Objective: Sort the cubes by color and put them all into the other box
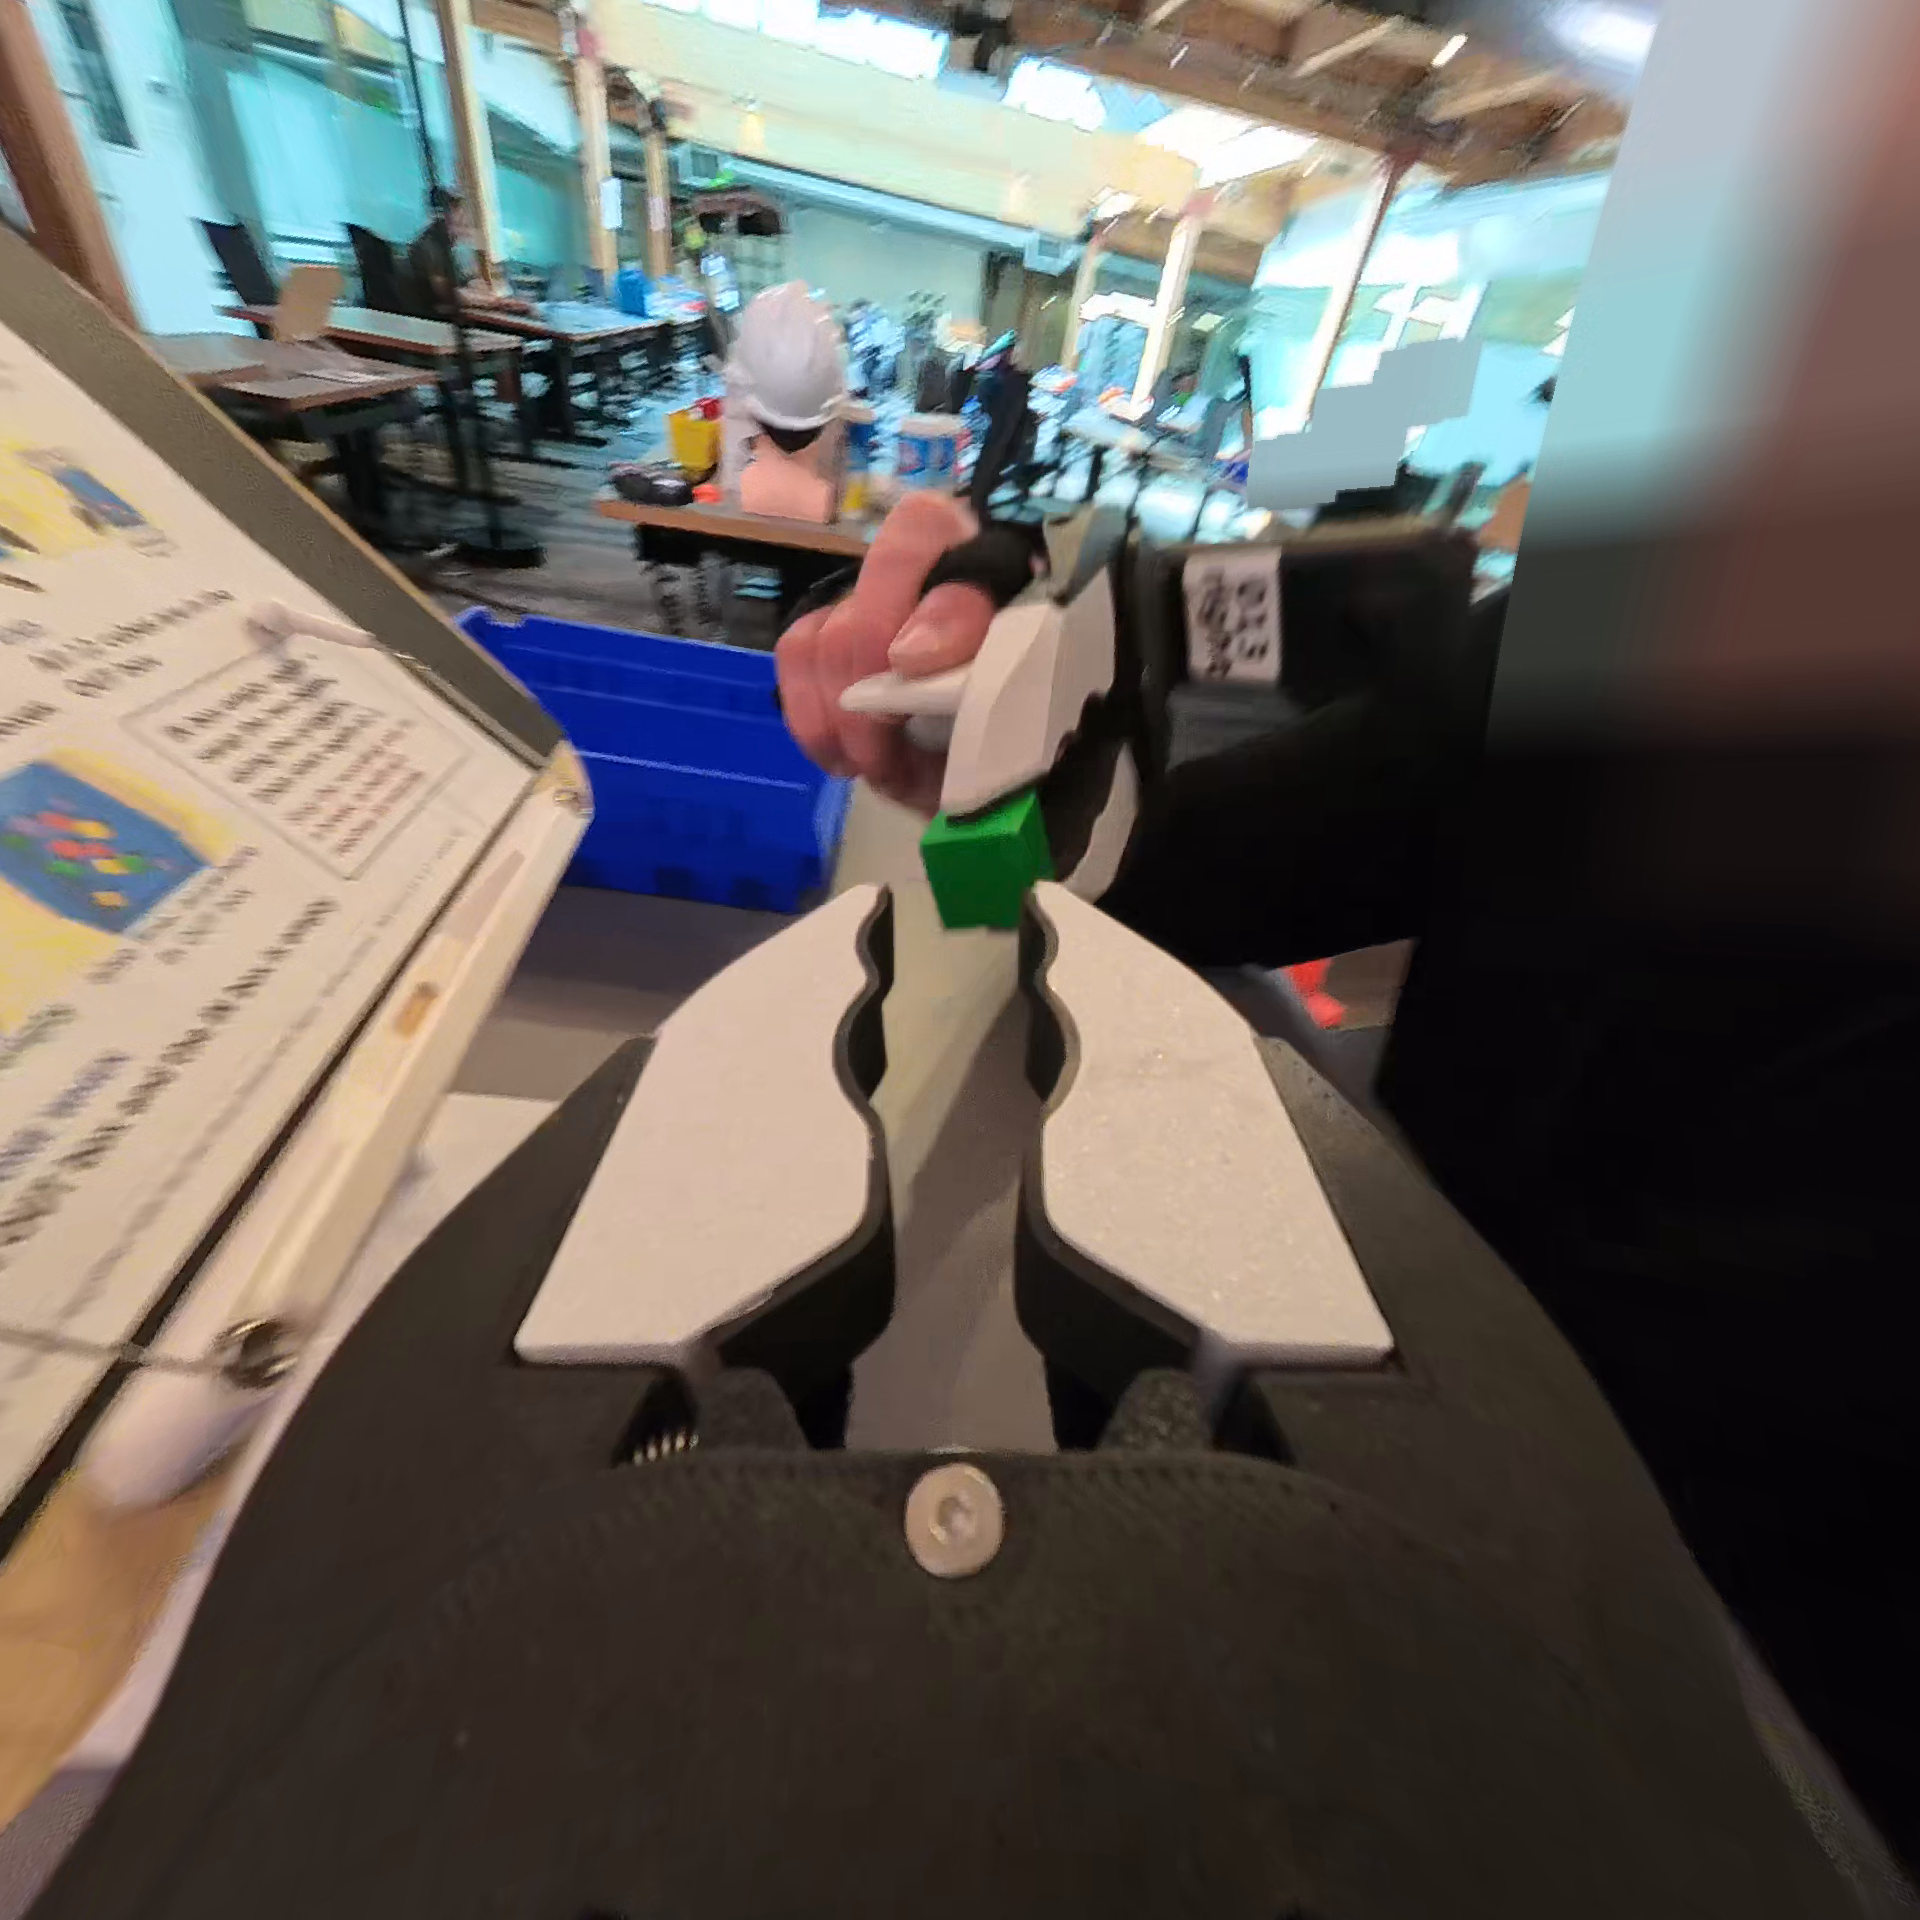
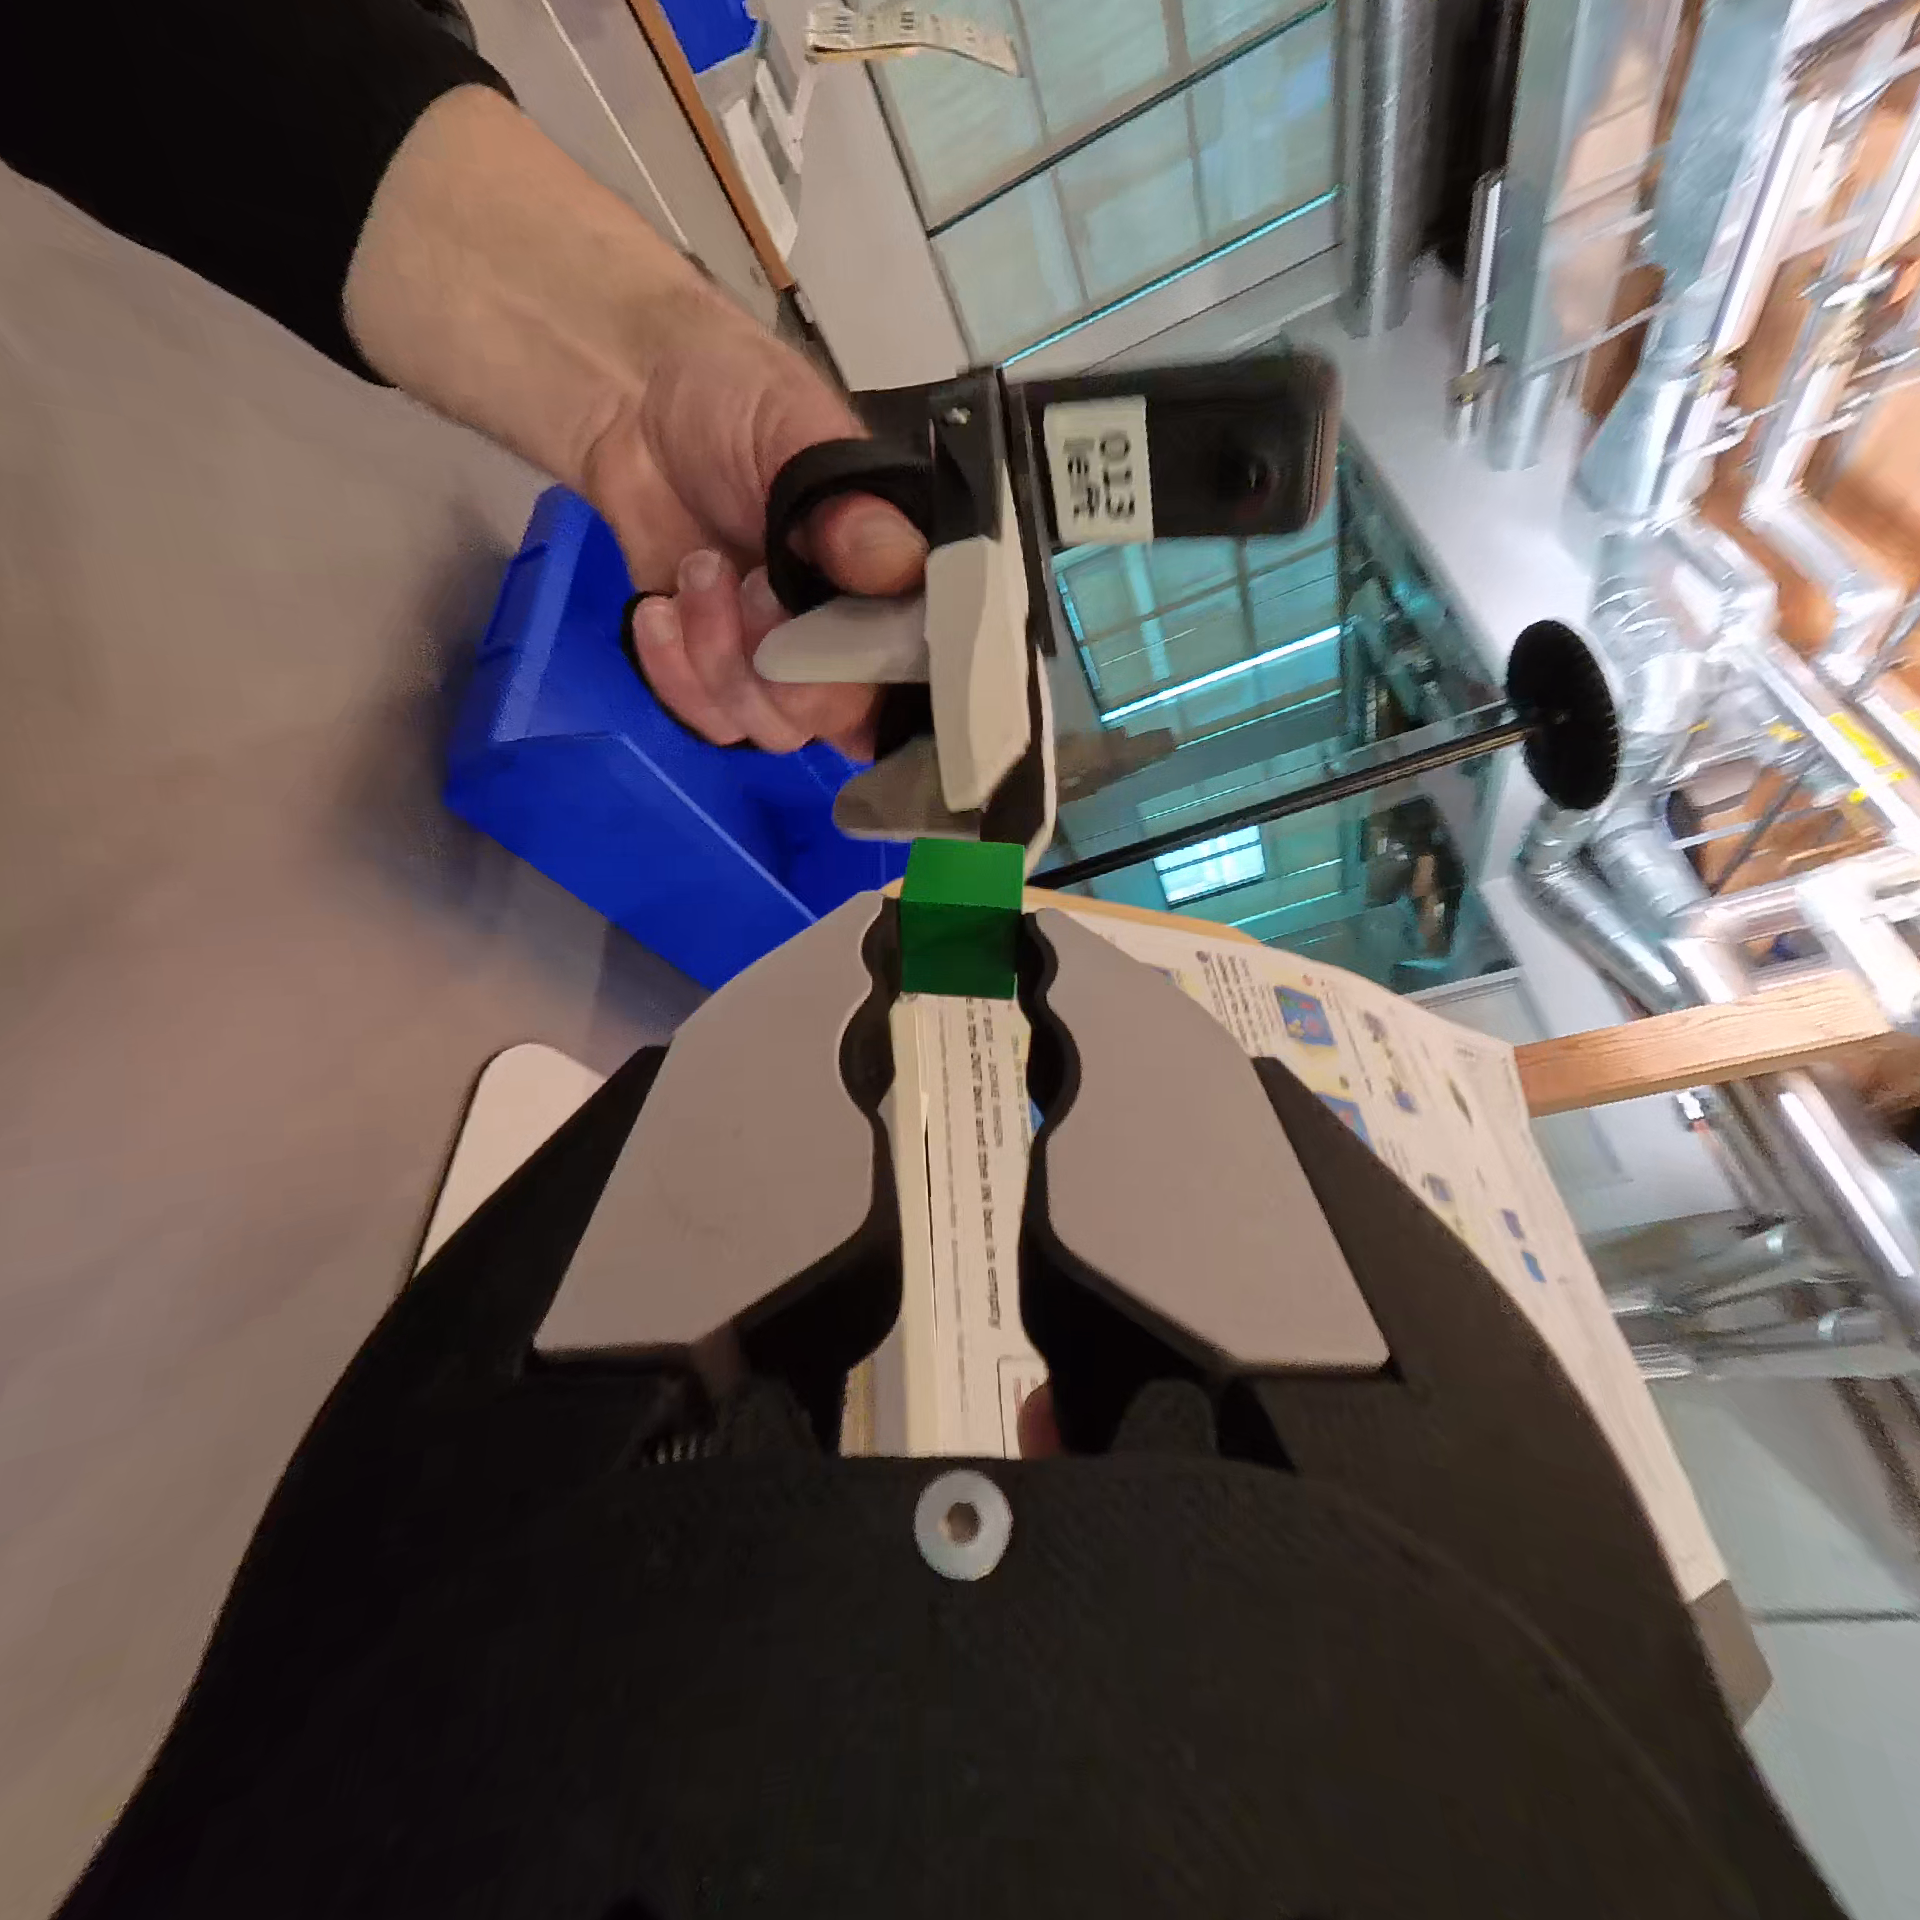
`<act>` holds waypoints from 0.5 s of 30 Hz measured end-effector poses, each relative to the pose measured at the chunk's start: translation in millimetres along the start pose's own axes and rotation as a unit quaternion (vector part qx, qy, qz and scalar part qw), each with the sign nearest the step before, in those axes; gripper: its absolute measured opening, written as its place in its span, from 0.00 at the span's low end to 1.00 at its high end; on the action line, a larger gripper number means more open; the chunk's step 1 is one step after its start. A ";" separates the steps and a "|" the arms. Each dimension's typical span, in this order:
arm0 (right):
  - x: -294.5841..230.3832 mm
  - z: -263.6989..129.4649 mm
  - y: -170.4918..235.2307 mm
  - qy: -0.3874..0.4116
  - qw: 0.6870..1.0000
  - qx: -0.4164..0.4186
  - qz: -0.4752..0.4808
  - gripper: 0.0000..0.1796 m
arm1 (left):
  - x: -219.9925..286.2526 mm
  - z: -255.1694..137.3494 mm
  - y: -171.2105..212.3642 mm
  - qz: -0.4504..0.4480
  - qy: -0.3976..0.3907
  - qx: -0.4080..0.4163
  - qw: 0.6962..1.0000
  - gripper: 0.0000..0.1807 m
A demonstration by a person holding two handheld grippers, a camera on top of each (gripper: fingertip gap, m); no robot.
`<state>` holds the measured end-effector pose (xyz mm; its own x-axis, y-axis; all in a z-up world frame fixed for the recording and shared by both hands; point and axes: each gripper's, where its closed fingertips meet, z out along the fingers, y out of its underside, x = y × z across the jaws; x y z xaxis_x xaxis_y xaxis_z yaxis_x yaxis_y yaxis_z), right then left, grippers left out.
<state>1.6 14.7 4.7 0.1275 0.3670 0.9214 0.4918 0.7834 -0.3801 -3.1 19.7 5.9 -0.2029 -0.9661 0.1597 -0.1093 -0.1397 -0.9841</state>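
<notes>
We hold the right hand-held gripper closed on a green cube, the cube pinched between the very tips of its two grey fingers, with its upper half standing proud of them. Straight ahead of those tips, the left hand-held gripper points back toward us, its tips just beside the cube's far face; we cannot tell whether they touch it. A bare hand grips that left tool, thumb through a black loop.

From the left wrist view, our left hand-held gripper has its fingers parted by a narrow gap with nothing between them. The green cube sits just beyond the left gripper's tips, a little to the right, held by the right hand-held gripper coming in from the opposite side.

A blue box stands on the grey worktop ahead and to the left of the left gripper; in the right wrist view the same blue box lies ahead-left, behind the hand. A tilted board with printed instruction sheets rises close on the left gripper's left side, and shows under and to the right of the right gripper.
</notes>
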 end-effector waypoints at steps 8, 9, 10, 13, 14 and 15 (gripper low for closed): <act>38.1 -78.1 63.0 -0.046 0.986 -0.131 0.093 0.12 | 1.0 -13.1 -16.7 0.158 -0.174 -0.102 0.967 0.00; 38.8 -91.6 72.4 -0.054 0.982 -0.150 0.096 0.12 | 2.6 -10.6 -17.2 0.176 -0.189 -0.116 0.959 0.00; 36.9 -105.2 82.7 -0.071 0.977 -0.173 0.104 0.12 | 6.6 -6.4 -17.9 0.191 -0.194 -0.126 0.954 0.00; 33.2 -144.7 117.1 -0.094 0.959 -0.241 0.112 0.12 | 16.1 11.5 -17.4 0.217 -0.192 -0.149 0.945 0.00; 28.6 -157.3 129.3 -0.109 0.951 -0.264 0.118 0.12 | 17.2 18.1 -16.7 0.225 -0.193 -0.157 0.942 0.00; 25.0 -169.7 141.9 -0.118 0.942 -0.287 0.123 0.12 | 18.4 25.0 -15.5 0.230 -0.190 -0.164 0.940 0.00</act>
<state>220.7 49.9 -12.5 0.1366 0.6575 0.7410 0.8662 0.2836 -0.4113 19.2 -1.3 22.2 0.0539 -0.9242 -0.3780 -0.4026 0.3263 -0.8552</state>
